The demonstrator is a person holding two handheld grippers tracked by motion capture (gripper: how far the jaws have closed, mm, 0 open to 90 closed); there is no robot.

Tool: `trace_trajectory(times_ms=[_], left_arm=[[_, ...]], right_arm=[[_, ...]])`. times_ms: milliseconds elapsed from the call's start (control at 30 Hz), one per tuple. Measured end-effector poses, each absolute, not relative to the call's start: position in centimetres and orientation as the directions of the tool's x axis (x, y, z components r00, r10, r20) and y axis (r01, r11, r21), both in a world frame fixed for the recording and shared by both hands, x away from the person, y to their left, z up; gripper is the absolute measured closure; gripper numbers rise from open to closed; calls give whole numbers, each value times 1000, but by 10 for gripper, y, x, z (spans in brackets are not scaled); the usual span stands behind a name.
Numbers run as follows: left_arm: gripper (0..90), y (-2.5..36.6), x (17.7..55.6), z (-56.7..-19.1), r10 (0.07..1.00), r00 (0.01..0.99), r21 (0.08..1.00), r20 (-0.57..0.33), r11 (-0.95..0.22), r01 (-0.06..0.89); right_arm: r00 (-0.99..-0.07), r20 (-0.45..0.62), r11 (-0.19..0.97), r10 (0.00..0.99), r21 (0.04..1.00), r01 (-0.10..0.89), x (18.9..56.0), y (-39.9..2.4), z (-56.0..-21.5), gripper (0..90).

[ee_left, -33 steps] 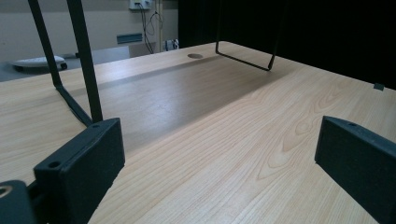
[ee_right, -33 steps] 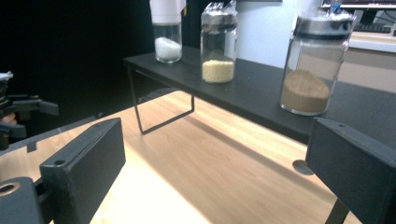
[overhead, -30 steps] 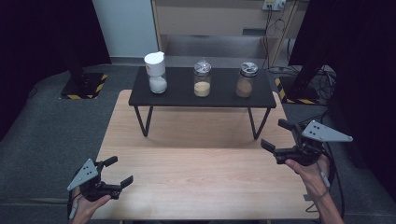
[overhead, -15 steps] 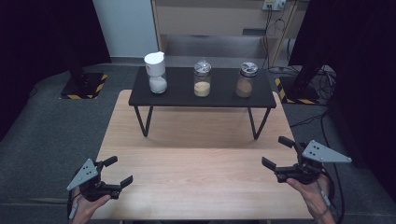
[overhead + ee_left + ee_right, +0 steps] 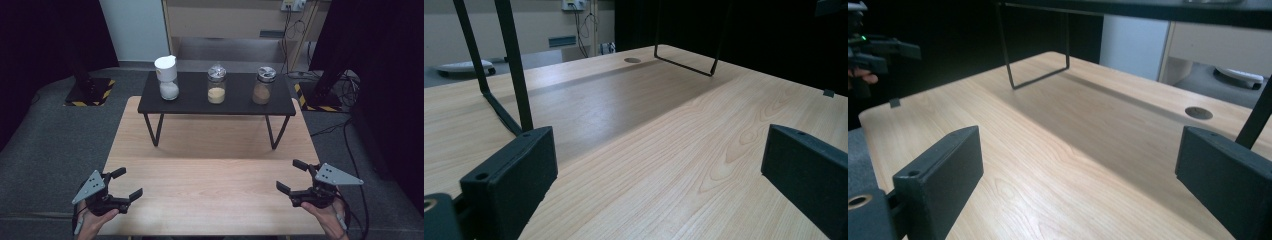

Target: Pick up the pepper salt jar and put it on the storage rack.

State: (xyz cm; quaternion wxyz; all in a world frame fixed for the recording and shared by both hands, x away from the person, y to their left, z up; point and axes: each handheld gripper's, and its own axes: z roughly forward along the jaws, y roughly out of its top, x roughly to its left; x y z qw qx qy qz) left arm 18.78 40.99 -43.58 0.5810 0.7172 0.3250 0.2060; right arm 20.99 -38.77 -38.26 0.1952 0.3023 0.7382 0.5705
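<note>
My left gripper [image 5: 129, 182] hovers open and empty over the near left corner of the wooden table [image 5: 210, 145]. My right gripper [image 5: 288, 174] is open and empty too, over the near right corner. In the left gripper view the two black jaws stand wide apart around the left gripper [image 5: 656, 150] over bare wood. The right gripper view shows the same for the right gripper [image 5: 1080, 155], with the other gripper [image 5: 878, 50] far off at top left.
A low black shelf [image 5: 190, 105] on thin metal legs stands across the back half of the table. On it are a white-lidded jar of white powder [image 5: 167, 78], a jar of pale grains [image 5: 216, 86] and a jar of brown grains [image 5: 262, 86]. Grey carpet surrounds the table.
My right gripper has dropped and come back toward the table's near right corner. The left gripper has stayed put. Both remain open.
</note>
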Motion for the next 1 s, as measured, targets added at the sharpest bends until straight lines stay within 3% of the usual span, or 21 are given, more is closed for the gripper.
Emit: trace_trajectory(times_ms=[600, 1000], left_arm=[[3, 410, 188, -436, 704, 706, 968, -80, -115, 224], [3, 410, 188, -436, 698, 712, 969, -75, -119, 219]], right_arm=[[-741, 93, 184, 665, 941, 283, 211, -387, -407, 59], [-750, 88, 185, 655, 944, 272, 212, -389, -411, 62]])
